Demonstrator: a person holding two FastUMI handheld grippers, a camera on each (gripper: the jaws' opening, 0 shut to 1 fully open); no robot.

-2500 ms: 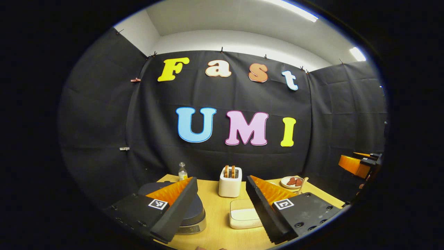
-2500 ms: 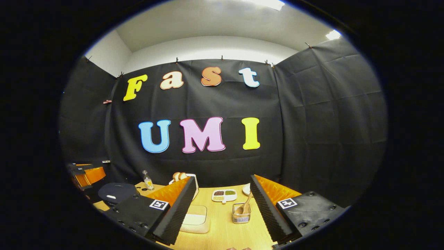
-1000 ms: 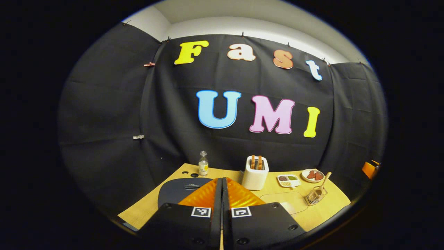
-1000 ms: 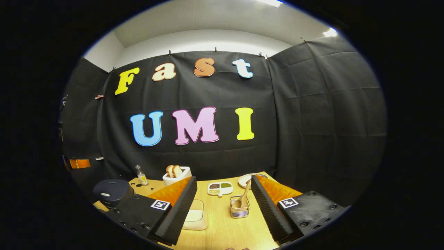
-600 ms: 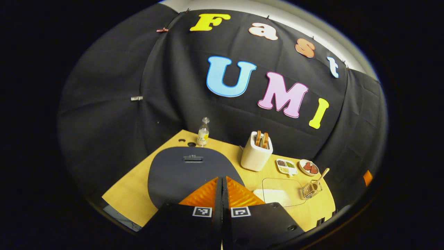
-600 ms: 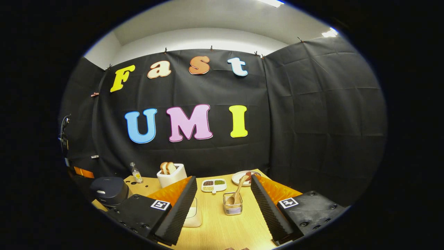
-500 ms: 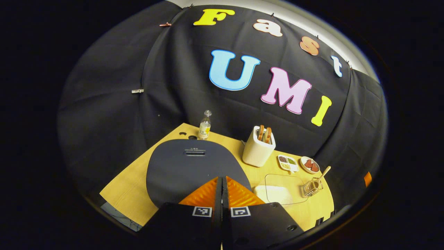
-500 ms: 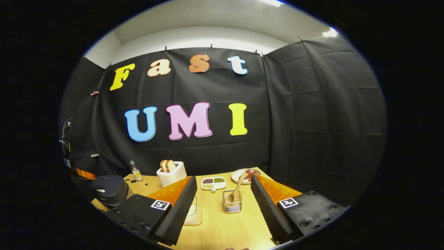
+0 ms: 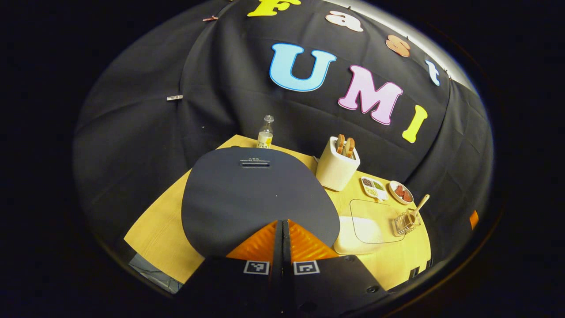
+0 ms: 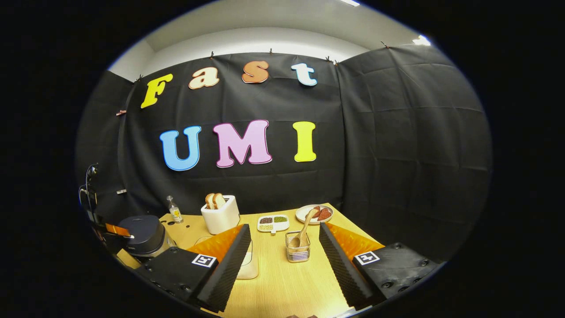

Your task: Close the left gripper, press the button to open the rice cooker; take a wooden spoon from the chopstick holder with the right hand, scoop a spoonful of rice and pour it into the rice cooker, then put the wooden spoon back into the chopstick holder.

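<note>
The left claw (image 9: 282, 229) is squeezed tight, both fingers flat together with nothing between them. That makes one blunt tip, good for poking a button. It hangs right over the front edge of the cooker (image 9: 258, 194), and the lid is still down. I cannot see the button itself; it may be under the claw.

The right claw (image 10: 282, 256) is spread wide and holds nothing. It waits low over the counter (image 10: 287, 287), pointing at the spoon (image 10: 302, 232). The spoon leans in the wire holder (image 10: 298, 252), handle up, easy to grab. A flat box (image 9: 364, 221) with a clear lid sits between cooker and holder; I think the rice is in it.
</note>
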